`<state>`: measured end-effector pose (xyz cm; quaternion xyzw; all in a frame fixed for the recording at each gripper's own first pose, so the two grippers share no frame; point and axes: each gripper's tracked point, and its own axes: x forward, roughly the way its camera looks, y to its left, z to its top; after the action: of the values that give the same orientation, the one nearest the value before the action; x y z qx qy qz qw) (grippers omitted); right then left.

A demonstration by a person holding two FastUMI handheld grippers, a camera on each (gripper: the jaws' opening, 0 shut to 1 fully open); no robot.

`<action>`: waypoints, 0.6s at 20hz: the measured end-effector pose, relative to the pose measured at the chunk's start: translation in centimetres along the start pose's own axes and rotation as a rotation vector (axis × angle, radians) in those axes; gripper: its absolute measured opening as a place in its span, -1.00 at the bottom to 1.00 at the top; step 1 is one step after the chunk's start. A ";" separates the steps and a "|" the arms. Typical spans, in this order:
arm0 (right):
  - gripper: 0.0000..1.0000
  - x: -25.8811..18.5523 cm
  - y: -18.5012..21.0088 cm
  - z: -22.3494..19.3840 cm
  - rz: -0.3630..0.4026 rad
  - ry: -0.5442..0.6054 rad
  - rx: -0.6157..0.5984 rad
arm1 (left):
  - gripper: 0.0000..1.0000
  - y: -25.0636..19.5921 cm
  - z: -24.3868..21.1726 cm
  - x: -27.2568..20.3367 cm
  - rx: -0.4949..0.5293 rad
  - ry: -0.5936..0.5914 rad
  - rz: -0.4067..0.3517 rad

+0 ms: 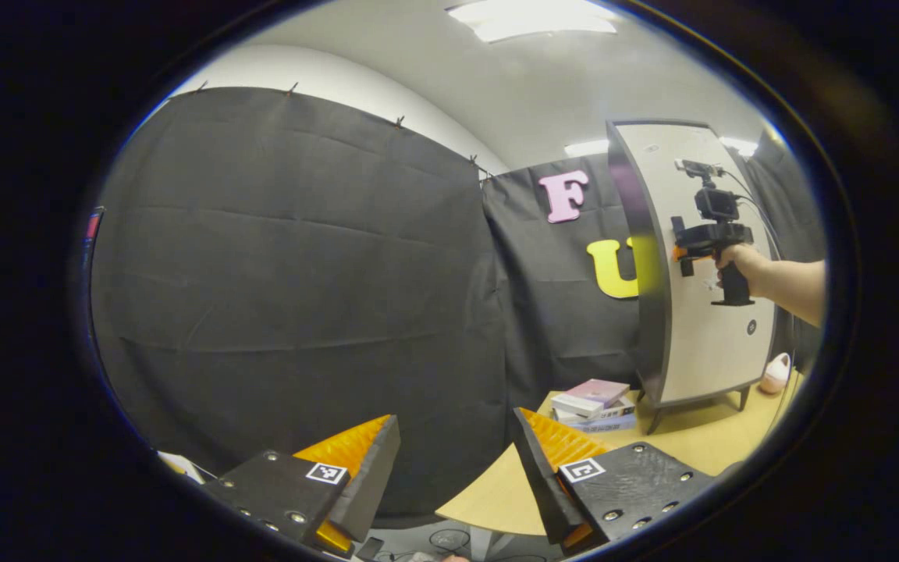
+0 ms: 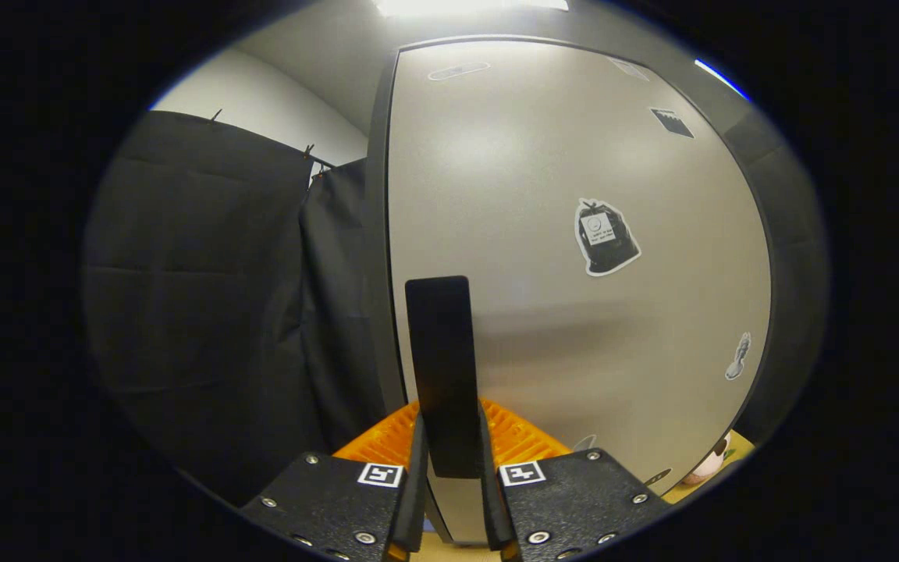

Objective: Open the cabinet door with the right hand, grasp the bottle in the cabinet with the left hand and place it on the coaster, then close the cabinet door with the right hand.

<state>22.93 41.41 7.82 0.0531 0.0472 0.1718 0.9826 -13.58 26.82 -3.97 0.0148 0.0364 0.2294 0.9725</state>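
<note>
Right gripper (image 2: 449,460) is clamped tight on the cabinet door's (image 2: 574,234) black handle (image 2: 440,367); door looks closed, so the bottle is prob. inside, unseen. Left gripper (image 1: 457,468) is wide apart, empty, off the table's (image 1: 699,437) near edge. Stacked books (image 1: 594,406) sit beside the cabinet (image 1: 699,265).

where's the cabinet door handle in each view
Left gripper view: the handle sits upper right, a dark strip on the pale cabinet door, with the right gripper at it.
Right gripper view: the handle stands upright at centre-bottom, clamped between the right gripper's jaws.
Shared landmark: the pink toy on the table by the cabinet's foot, at lower right in both.
</note>
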 end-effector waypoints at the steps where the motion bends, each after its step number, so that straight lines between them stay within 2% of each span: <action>1: -0.57 0.4 0.1 -0.1 0.000 0.007 -0.005 | 0.66 -0.3 -0.1 0.2 0.000 0.000 -0.008; 3: -0.68 -0.1 0.0 -0.2 0.019 0.025 -0.008 | 0.70 -1.1 0.2 0.6 -0.003 -0.004 -0.024; 5: -0.66 -0.7 0.3 -0.3 0.053 0.042 -0.007 | 0.73 -2.2 0.4 1.1 -0.013 -0.009 -0.046; 6: -0.67 -1.1 0.3 -0.1 0.069 0.049 -0.004 | 0.65 -2.8 0.5 1.4 -0.018 -0.011 -0.058; 8: -0.66 -1.8 0.4 0.0 0.099 0.053 0.001 | 0.65 -4.1 0.8 1.6 -0.024 -0.015 -0.084; 9: -0.66 -2.1 0.5 -0.1 0.116 0.057 0.005 | 0.73 -4.9 0.9 1.6 -0.025 -0.019 -0.099; 12: -0.67 -3.3 0.5 0.0 0.161 0.061 0.005 | 0.73 -7.1 1.4 1.7 -0.028 -0.028 -0.139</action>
<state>19.69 40.80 8.16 0.0538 0.0732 0.2515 0.9636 -8.81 21.21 -3.00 0.0021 0.0205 0.1617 0.9866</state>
